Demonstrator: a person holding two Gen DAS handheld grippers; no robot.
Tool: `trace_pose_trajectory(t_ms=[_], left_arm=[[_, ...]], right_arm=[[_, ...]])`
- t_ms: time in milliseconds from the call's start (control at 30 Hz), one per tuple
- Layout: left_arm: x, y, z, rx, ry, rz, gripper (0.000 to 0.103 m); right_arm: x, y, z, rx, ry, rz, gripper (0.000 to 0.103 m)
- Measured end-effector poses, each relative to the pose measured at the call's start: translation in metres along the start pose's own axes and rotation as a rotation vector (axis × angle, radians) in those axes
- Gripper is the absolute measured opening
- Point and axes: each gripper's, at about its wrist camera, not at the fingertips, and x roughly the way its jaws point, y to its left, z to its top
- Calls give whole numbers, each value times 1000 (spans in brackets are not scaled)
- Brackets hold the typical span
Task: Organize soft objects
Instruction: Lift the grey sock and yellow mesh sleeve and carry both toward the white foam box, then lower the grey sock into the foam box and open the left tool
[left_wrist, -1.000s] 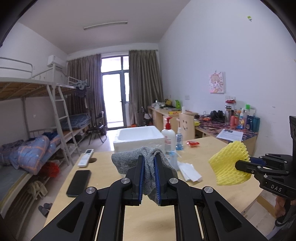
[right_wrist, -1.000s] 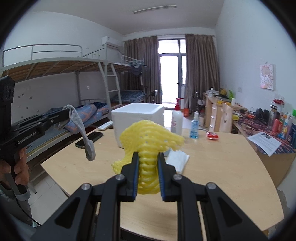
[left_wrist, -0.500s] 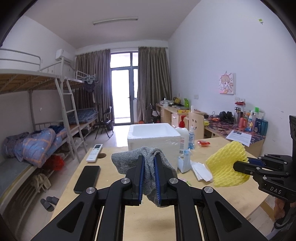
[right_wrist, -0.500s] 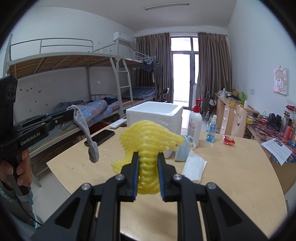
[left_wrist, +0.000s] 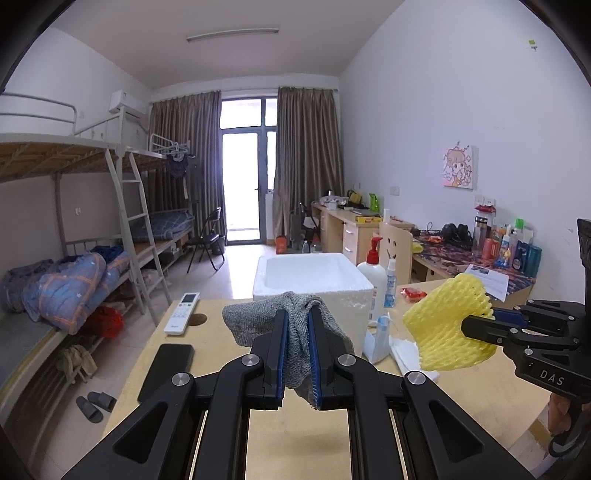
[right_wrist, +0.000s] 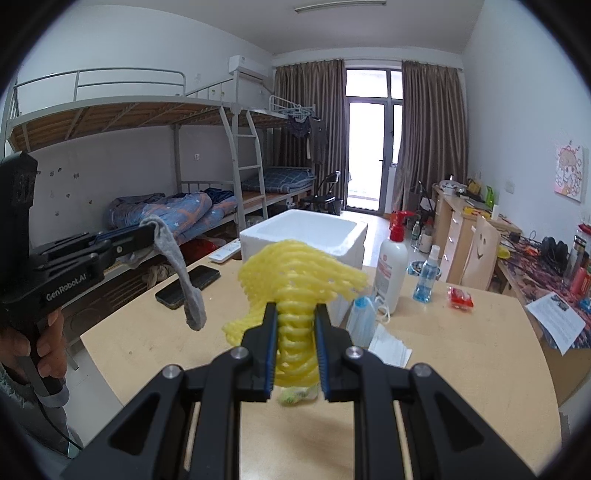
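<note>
Dorm room, wooden surface (right_wrist: 461, 354) ahead with white foam box (left_wrist: 314, 275) at its far side. My left gripper (left_wrist: 295, 350) pinches a grey sock (left_wrist: 295, 332), my right gripper (right_wrist: 294, 347) clamps a yellow foam net (right_wrist: 299, 280). Both held clear above the surface, likely so they can drop into the box.

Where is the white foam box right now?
In both wrist views the foam box sits on the table's far side, ahead of both grippers, just left of the pump bottle, with the remote further left.
</note>
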Motion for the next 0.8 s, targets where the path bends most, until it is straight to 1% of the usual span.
trace_pose_trajectory(t_ms=[233, 633, 800], left_arm=[[17, 2, 13, 1, 0, -3, 11], [43, 5, 38, 13, -9, -6, 11], [58, 7, 47, 9, -5, -8, 11]], right_arm=[[19, -9, 16, -6, 18, 1, 22], [40, -16, 46, -25, 18, -1, 22], [50, -16, 55, -32, 22, 14, 22]])
